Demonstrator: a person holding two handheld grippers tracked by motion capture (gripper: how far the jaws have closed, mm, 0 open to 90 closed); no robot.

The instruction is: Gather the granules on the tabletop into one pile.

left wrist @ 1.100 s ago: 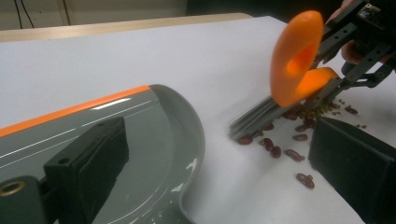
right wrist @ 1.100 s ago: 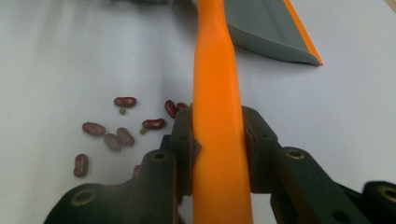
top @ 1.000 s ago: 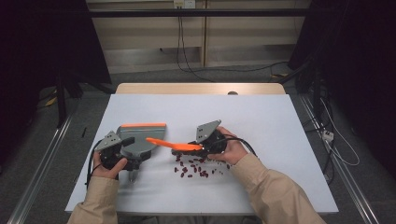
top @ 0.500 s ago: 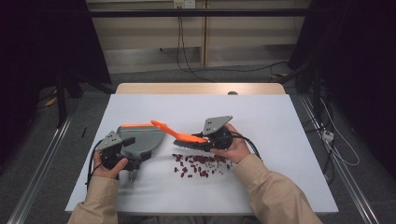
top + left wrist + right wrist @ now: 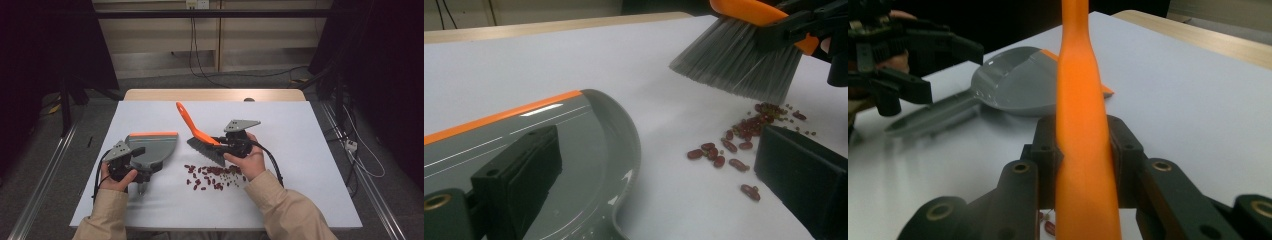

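R gripper (image 5: 226, 145) is clamped on the orange brush (image 5: 199, 134) w/ bristles raised just above the scattered red beans (image 5: 212, 176) mid-table, handle angled up and away, while L gripper (image 5: 134, 167), jaws spread, straddles the grey dustpan (image 5: 152, 146) lying flat left of the beans.

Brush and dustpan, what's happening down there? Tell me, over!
Right gripper shut on the brush, bristles just above the beans. Left gripper at the dustpan, jaws apart. Nothing between beans and pan.
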